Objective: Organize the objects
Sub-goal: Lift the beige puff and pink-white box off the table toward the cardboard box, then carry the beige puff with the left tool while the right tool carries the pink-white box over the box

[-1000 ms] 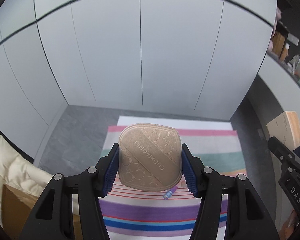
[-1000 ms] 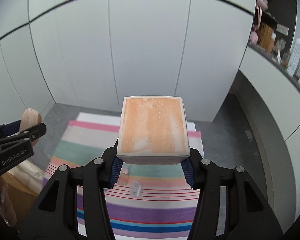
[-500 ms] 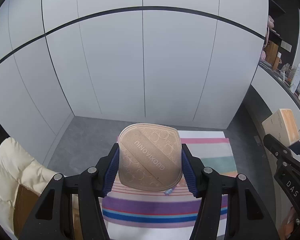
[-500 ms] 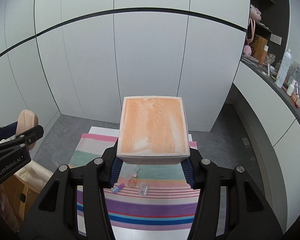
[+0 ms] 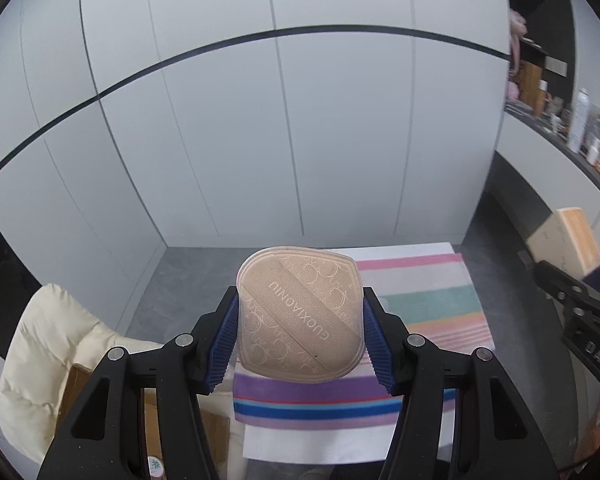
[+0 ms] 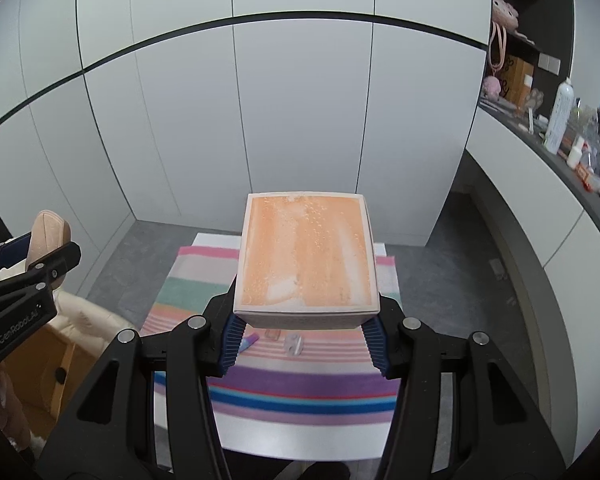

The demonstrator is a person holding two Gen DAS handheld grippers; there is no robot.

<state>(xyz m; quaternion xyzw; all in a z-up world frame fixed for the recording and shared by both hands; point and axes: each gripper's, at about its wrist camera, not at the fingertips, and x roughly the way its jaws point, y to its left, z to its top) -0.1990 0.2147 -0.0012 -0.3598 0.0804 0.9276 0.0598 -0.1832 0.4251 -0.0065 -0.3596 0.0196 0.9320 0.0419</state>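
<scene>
My left gripper (image 5: pixel 300 332) is shut on a beige powder puff (image 5: pixel 298 316) printed GUOXIAONIU and holds it high above the striped cloth (image 5: pixel 428 308). My right gripper (image 6: pixel 302 332) is shut on a box with an orange top (image 6: pixel 306 260), also held high. The box also shows at the right edge of the left wrist view (image 5: pixel 568 240). The puff also shows at the left of the right wrist view (image 6: pixel 50 232). Small items lie on the cloth (image 6: pixel 308 396) below the box: a small purple-blue tube (image 6: pixel 249 340) and two clear pieces (image 6: pixel 293 343).
White cabinet doors (image 6: pixel 300 120) stand behind the table. A cream padded jacket (image 5: pixel 48 356) lies over a cardboard box (image 6: pixel 48 372) at the left. A counter with bottles (image 6: pixel 560 120) runs along the right. Grey floor lies beyond the table.
Both grippers have risen and pulled back with their loads, so the cloth and small items look farther away and lower in view. Both grips are unchanged.
</scene>
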